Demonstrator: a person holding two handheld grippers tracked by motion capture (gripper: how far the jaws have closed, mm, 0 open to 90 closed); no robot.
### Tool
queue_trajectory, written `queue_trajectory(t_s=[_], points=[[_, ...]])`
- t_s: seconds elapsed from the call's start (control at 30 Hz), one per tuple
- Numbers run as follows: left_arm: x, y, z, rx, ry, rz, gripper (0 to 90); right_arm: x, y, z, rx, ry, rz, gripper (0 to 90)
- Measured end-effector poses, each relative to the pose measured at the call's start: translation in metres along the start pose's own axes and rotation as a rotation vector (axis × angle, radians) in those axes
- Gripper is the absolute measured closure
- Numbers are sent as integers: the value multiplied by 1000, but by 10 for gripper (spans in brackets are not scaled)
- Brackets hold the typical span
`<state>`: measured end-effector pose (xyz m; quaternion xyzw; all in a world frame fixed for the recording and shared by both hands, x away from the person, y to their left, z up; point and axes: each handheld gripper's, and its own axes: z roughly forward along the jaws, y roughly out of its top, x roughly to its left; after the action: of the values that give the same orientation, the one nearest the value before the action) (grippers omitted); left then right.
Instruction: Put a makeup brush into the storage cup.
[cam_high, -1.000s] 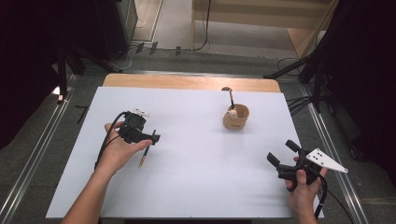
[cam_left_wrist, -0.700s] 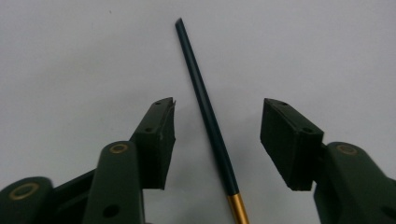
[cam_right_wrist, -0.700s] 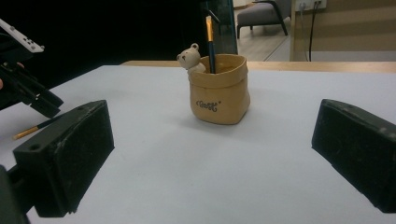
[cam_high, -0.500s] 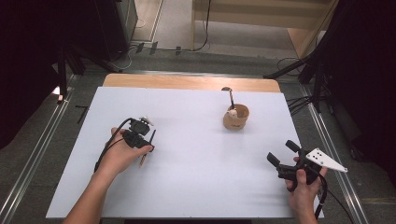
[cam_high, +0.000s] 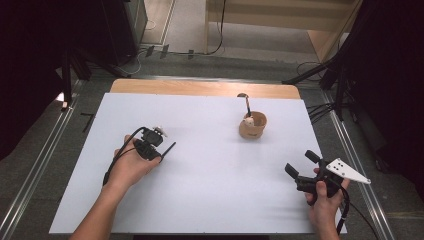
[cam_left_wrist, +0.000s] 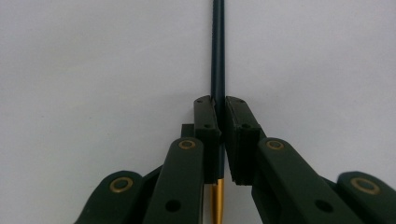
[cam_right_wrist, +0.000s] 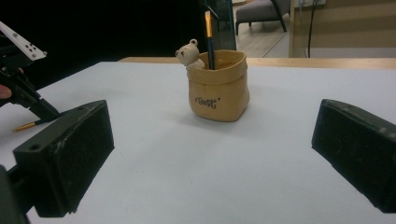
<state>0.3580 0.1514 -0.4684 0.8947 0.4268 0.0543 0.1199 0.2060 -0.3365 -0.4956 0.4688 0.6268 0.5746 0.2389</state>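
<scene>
My left gripper (cam_high: 160, 155) sits at the table's left; its jaws have just been closing and now stand shut on a thin dark pen (cam_high: 170, 148). In the left gripper view the pads (cam_left_wrist: 208, 121) pinch the pen (cam_left_wrist: 218, 46), whose shaft runs straight ahead over the white surface and whose gold end trails back. A tan pouch-shaped holder (cam_high: 252, 125) with a small bear and one upright pen stands at the back right. My right gripper (cam_high: 302, 162) rests open near the front right with nothing between its jaws, and it faces the holder (cam_right_wrist: 218, 93).
A white sheet (cam_high: 210, 200) covers the table, with a strip of bare wood (cam_high: 200, 87) along the far edge. In the right gripper view the left gripper (cam_right_wrist: 44, 111) shows far off at the left. Dark floor, rails and cables surround the table.
The left gripper's jaws have closed on the pen that lay on the table under them. The pen now points up and to the right. The right hand has not moved.
</scene>
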Motion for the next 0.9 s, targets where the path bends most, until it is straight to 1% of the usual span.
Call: queue_trajectory(t_s=[0.03,0.07,0.1,0.13,0.17,0.3,0.33,0.37,0.43,0.47,0.5,0.53,0.57,0.6,0.63,0.67,0.7,0.73,0.77,0.8,0.87,0.9], points=[[0,0,0,0,0,0,852,0,0,0,0,0,0,0],[1,-1,0,-11,-9,-10,852,0,0,0,-1,1,-1,0],[1,-1,-1,-31,-19,-23,852,0,0,1,3,1,0,0],[1,-1,-1,-42,-23,-21,852,0,0,1,3,1,0,0],[1,-1,-2,-60,-28,-28,852,0,0,2,4,0,3,0],[-2,-2,-9,-138,-55,-21,852,1,0,3,7,1,0,0],[-3,-4,-15,-187,-64,-22,852,2,0,4,9,3,-2,0],[-3,-4,-15,-187,-64,-22,852,2,0,5,9,5,-2,0],[-4,-6,-20,-243,-86,-25,852,3,0,6,12,4,0,0],[-5,-9,-25,-298,-105,-15,852,4,0,8,14,7,-1,0],[-6,-10,-28,-332,-111,-12,852,5,0,9,16,7,2,0],[-7,-12,-31,-362,-126,-3,852,6,0,10,16,12,1,0],[-7,-12,-31,-362,-126,-3,852,7,0,11,16,12,2,0],[-9,-15,-35,-422,-160,-9,852,9,1,12,19,13,-3,0],[-9,-15,-35,-422,-160,-9,852,11,2,13,22,12,-12,0],[-12,-17,-38,-486,-185,6,852,14,4,14,24,14,-21,0],[-12,-17,-38,-486,-185,6,852,14,4,14,24,14,-21,0],[-13,-17,-39,-507,-193,12,852,19,7,17,22,24,-19,0],[-15,-18,-39,-542,-202,27,852,19,7,17,22,24,-19,0],[-17,-19,-40,-571,-223,36,851,22,9,18,20,33,-15,0],[-19,-20,-40,-612,-217,43,852,27,13,22,25,38,-15,0],[-21,-21,-41,-648,-229,41,852,31,16,26,25,48,-15,0]])
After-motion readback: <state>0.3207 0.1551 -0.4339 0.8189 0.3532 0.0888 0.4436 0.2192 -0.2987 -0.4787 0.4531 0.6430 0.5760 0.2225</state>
